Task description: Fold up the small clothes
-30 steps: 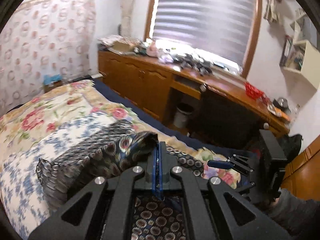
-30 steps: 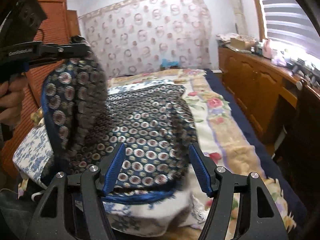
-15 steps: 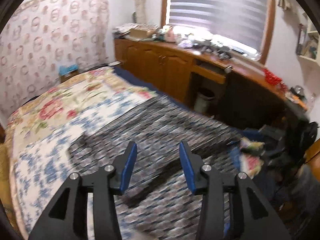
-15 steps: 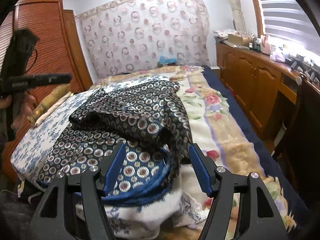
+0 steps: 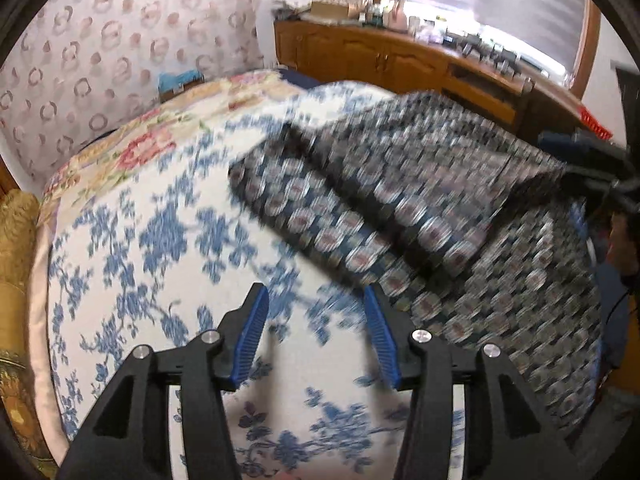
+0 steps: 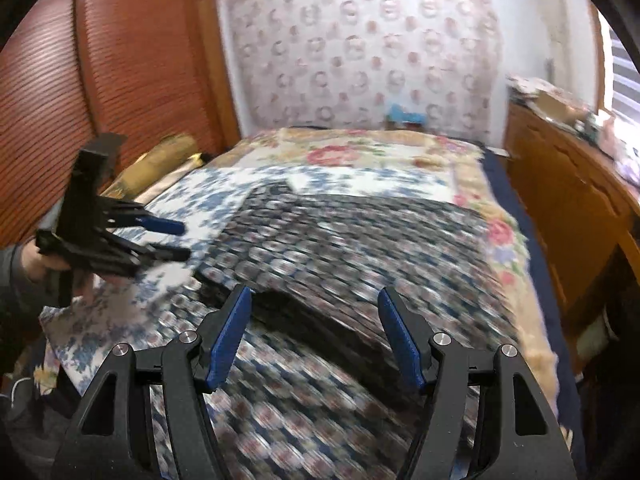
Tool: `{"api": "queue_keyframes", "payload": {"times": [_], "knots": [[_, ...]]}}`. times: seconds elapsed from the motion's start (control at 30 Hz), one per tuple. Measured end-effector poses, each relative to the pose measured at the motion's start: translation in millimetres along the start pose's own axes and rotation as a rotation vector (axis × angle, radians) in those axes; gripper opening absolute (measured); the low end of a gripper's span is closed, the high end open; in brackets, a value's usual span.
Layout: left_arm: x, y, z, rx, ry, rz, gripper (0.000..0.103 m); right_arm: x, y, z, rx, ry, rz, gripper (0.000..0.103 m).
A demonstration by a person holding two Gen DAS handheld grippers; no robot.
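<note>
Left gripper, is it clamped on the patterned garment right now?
No, the left gripper is open over the blue floral sheet, with the patterned garment lying beside it.

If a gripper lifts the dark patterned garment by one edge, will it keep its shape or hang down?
The dark patterned garment would probably hang down limp: it lies on the bed in soft folds, one layer over another. It looks thin, so likely light. Its surface may be smooth and slip between the pads, though blur prevents certainty.

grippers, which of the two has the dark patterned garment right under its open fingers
The right gripper: the patterned garment lies under it. The left gripper hangs over the blue floral sheet.
</note>
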State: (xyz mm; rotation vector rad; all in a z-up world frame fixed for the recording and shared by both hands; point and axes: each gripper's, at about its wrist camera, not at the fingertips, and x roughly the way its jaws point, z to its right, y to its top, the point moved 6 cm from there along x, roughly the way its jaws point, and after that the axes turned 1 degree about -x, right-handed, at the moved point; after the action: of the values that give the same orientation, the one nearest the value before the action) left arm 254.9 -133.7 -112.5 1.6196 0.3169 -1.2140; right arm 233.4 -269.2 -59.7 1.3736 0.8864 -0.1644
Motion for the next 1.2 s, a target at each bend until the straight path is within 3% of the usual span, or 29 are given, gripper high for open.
{"api": "queue_keyframes", "payload": {"times": [0.07,0.23,0.37,0.83,0.9,0.93,0.97,1.03,1.2], "knots": [[11.8,-7.6,-5.5,0.007,0.012,-0.029,0.049,14.4,5.5,-13.4,-0.028,0.021,-0.022,0.068],[14.0,-8.7,-7.1,0.008,-0.003,0.017,0.059,47.3,10.6,-38.2,-0.085,0.067,-0.092,0.068],[13.6,-10.9,-9.7,0.001,-0.005,0.041,0.061,68.4,7.4,-46.7,-0.120,0.076,-0.152,0.068],[13.9,-9.8,-10.0,0.000,-0.006,0.042,0.062,102.2,-21.0,-52.5,-0.219,0.000,-0.278,0.067],[13.5,-10.8,-9.8,0.001,-0.005,0.042,0.062,102.2,-18.9,-51.0,-0.213,0.000,-0.274,0.054],[13.4,-11.0,-9.8,0.001,-0.005,0.043,0.062,102.4,-17.5,-49.7,-0.211,0.001,-0.273,0.033],[13.8,-10.4,-10.0,0.000,-0.006,0.043,0.062,102.5,-16.3,-47.3,-0.211,-0.004,-0.272,0.018],[14.1,-10.0,-9.9,0.000,-0.006,0.043,0.062,101.4,-12.8,-42.8,-0.196,0.002,-0.267,0.008],[14.2,-10.2,-9.9,0.000,-0.005,0.043,0.062,85.8,8.8,-21.4,-0.133,-0.006,-0.196,0.005]]}}
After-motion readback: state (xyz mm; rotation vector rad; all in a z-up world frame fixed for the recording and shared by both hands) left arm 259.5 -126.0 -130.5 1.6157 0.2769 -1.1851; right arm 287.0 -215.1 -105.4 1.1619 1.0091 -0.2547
